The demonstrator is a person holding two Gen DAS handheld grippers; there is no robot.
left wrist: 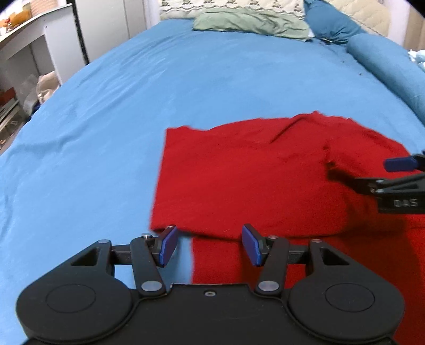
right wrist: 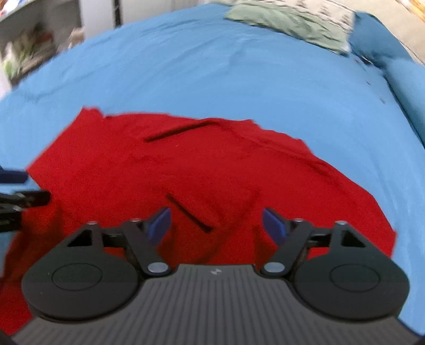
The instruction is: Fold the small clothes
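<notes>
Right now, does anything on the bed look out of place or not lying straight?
The red garment lies partly folded and uneven on the blue sheet, with creases and a ragged far edge. A green cloth sits crumpled near the headboard. Both grippers are open, holding nothing.

The right gripper (right wrist: 213, 225) hangs with jaws spread over a red garment (right wrist: 159, 169) on the blue bedsheet (right wrist: 212, 74)

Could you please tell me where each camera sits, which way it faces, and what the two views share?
Left wrist: on the left tool, open, facing up the bed over the red garment's left edge; right tool enters right.
Right wrist: on the right tool, open, above the garment's middle.
Shared: garment, bed, green cloth.
</notes>
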